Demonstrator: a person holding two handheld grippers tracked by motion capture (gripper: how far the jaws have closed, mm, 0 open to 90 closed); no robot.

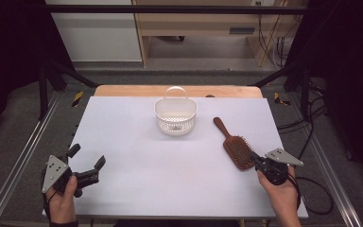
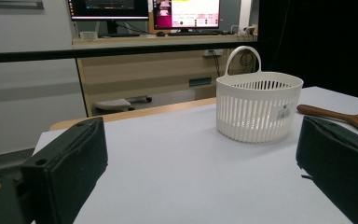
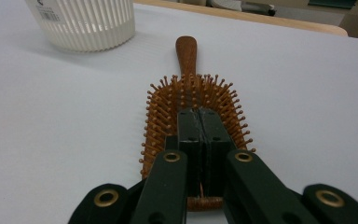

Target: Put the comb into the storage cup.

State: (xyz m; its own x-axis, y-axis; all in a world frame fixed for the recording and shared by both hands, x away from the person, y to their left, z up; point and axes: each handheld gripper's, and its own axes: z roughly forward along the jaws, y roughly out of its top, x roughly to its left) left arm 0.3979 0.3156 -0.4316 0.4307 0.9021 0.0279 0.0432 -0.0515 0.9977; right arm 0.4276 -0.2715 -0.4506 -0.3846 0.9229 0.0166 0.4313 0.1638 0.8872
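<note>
High view, items by descending size. Table: pale sheet over a wooden top. Basket: white, slatted, upright, loop handle raised, at twelve o'clock of the sheet's centre. Hairbrush: brown wood, bristles up, lying flat at three o'clock of the sheet, handle pointing to eleven o'clock toward the basket, well apart from it. Left gripper: at eight o'clock, jaws spread wide, nothing between them. Right gripper: at four o'clock, jaws drawn together over the head end of the hairbrush; whether they pinch bristles or the rim cannot be told.

Risk, judged: a hold so far from the handle, perhaps on bristles alone, could let the brush swing or slip out on lifting.
</note>
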